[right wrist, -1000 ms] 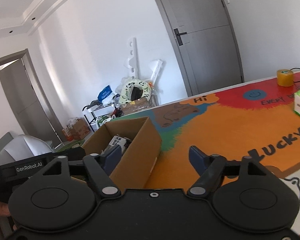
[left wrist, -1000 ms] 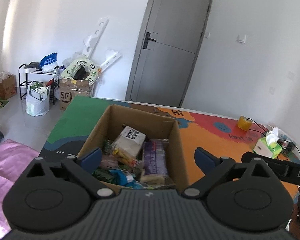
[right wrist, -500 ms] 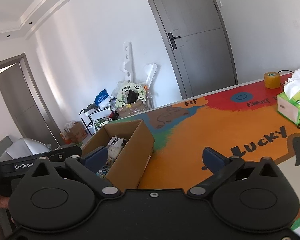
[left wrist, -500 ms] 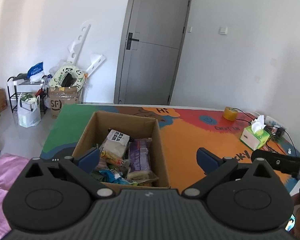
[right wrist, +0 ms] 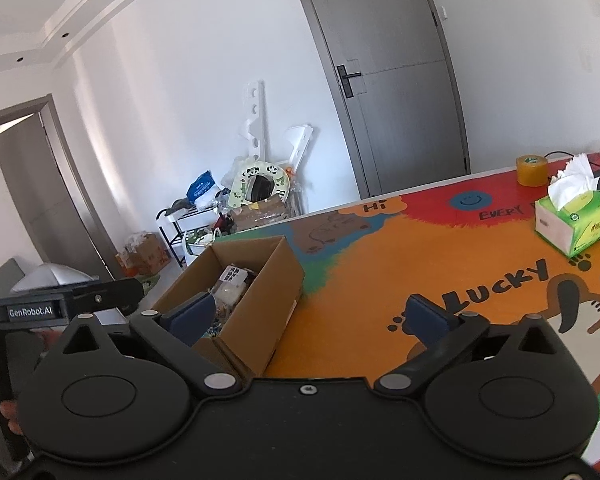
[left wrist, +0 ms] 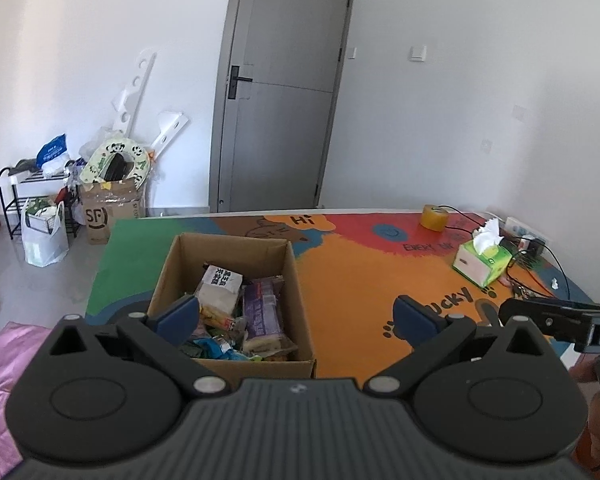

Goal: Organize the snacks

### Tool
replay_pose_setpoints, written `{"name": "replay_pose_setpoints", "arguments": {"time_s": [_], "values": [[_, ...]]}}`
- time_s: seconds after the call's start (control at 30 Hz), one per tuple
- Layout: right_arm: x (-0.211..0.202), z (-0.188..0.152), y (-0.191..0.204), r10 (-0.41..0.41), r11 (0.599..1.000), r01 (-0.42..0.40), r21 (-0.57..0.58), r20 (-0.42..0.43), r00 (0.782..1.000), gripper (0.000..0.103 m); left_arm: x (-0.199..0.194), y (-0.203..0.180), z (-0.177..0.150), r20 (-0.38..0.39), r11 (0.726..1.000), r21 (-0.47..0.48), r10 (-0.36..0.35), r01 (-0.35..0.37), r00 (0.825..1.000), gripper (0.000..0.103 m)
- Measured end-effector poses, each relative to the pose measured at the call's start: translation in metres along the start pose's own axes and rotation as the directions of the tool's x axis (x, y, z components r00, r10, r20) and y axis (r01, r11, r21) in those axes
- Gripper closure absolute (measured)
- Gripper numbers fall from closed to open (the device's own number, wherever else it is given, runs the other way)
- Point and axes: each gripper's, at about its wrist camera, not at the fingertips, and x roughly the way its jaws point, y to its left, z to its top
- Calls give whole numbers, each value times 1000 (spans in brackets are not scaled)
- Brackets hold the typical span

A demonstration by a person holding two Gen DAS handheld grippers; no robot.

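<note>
Both our jaws gape wide, empty; crinkly snack packets (left wrist: 236, 312) crowd the brown cardboard box (left wrist: 300, 308); we risk pinching two.

The worktop (left wrist: 360, 280) wears a bright cartoon cover (orange, red, green). On it, a box (left wrist: 300, 312) of snacks sits just ahead of the left fingers (left wrist: 178, 314). Well right of them stands a tissue box (left wrist: 482, 262), with a tape roll (left wrist: 434, 217) farther back and cables (left wrist: 534, 264) beside it.
</note>
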Motion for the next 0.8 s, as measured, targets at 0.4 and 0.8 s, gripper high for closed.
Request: {"name": "replay_pose_setpoints", "arguments": {"time_s": [0.4, 0.8], "values": [[-26, -10, 13, -31, 999, 31, -21, -2, 1000, 0, -19, -6, -7, -3, 997, 55, -47, 47, 999, 1], [-26, -15, 13, -67, 998, 67, -2, -18, 998, 0, -16, -8, -16, -20, 997, 68, -46, 47, 999, 1]]}}
